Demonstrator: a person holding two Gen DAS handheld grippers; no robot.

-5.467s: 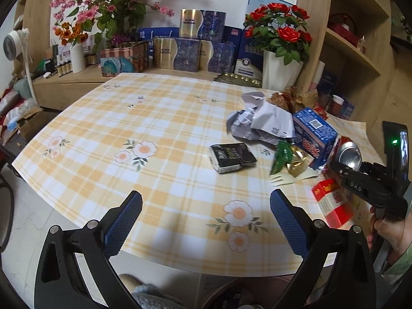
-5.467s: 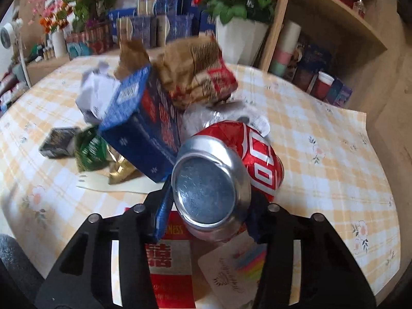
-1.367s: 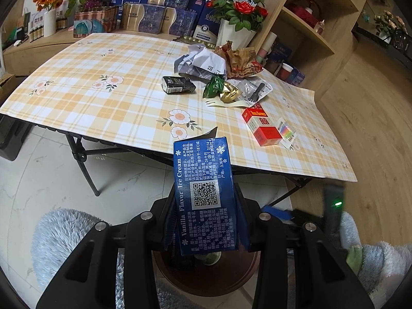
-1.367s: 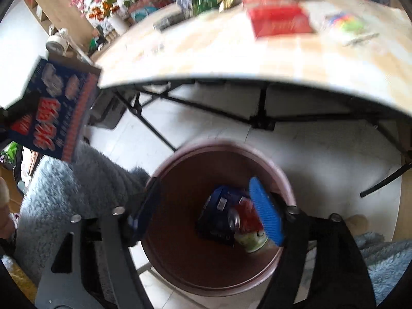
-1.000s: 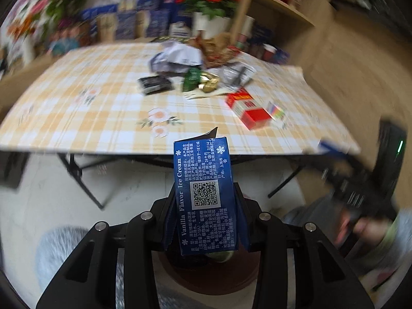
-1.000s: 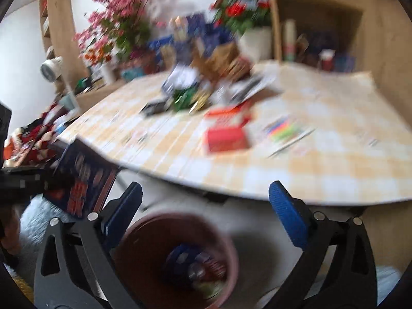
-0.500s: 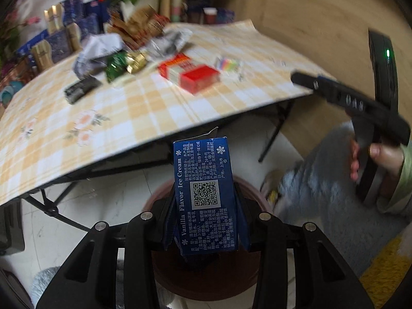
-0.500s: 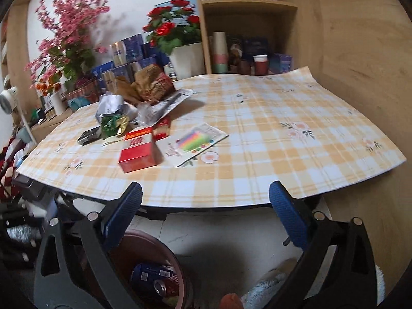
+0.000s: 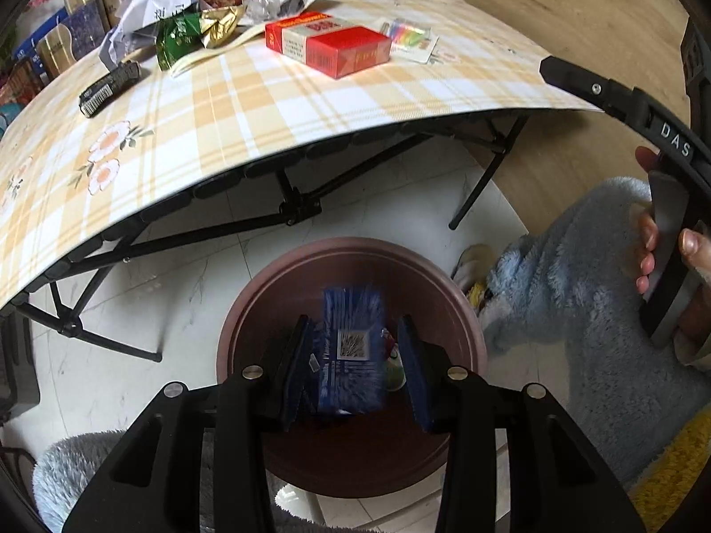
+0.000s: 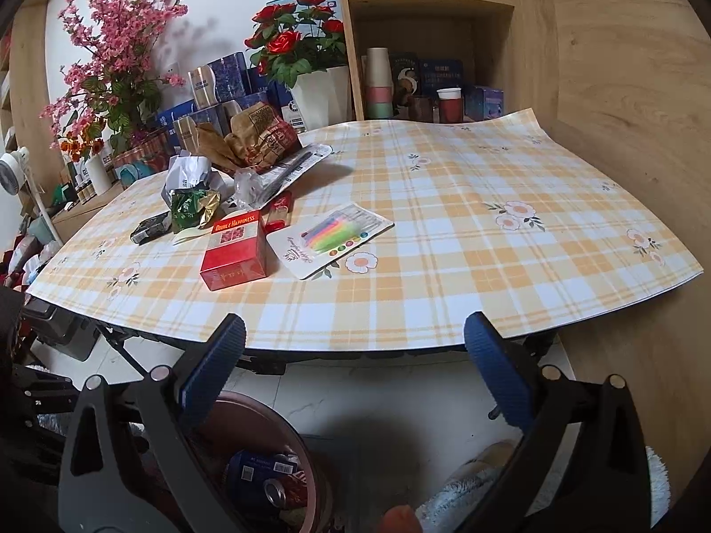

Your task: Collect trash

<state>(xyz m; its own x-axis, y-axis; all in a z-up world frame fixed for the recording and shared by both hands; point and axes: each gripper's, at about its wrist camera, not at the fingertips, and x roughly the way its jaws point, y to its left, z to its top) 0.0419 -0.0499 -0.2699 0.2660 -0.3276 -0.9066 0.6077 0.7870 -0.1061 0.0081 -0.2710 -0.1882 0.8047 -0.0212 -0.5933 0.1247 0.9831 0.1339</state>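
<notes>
we hold our left gripper (image 9: 353, 366) straight above the brown round bin (image 9: 249, 306) on the floor, so whatever leaves it lands inside. its jaws stand parted, and the blue ice cream carton (image 9: 351, 346) sits blurred in the gap between them, touching neither pad as far as we can tell; we judge it is dropping into the bin. in the right wrist view the bin (image 10: 293, 439) already holds a red drink can (image 10: 284, 495) and a blue box (image 10: 255, 466). our right gripper (image 10: 355, 377) points at the table edge, fingers spread wide and empty, likely lined up for the next pick. on the yellow plaid tablecloth (image 10: 489, 266) the rest of the trash waits: a red carton (image 10: 235, 248) nearest the edge, a card of coloured candles (image 10: 333, 237) just beside it, a green and gold wrapper (image 10: 191, 208), a small black pack (image 10: 151, 226), crumpled white paper (image 10: 186, 171), a crumpled brown paper bag (image 10: 253, 140). most of the job is still ahead, we think.
</notes>
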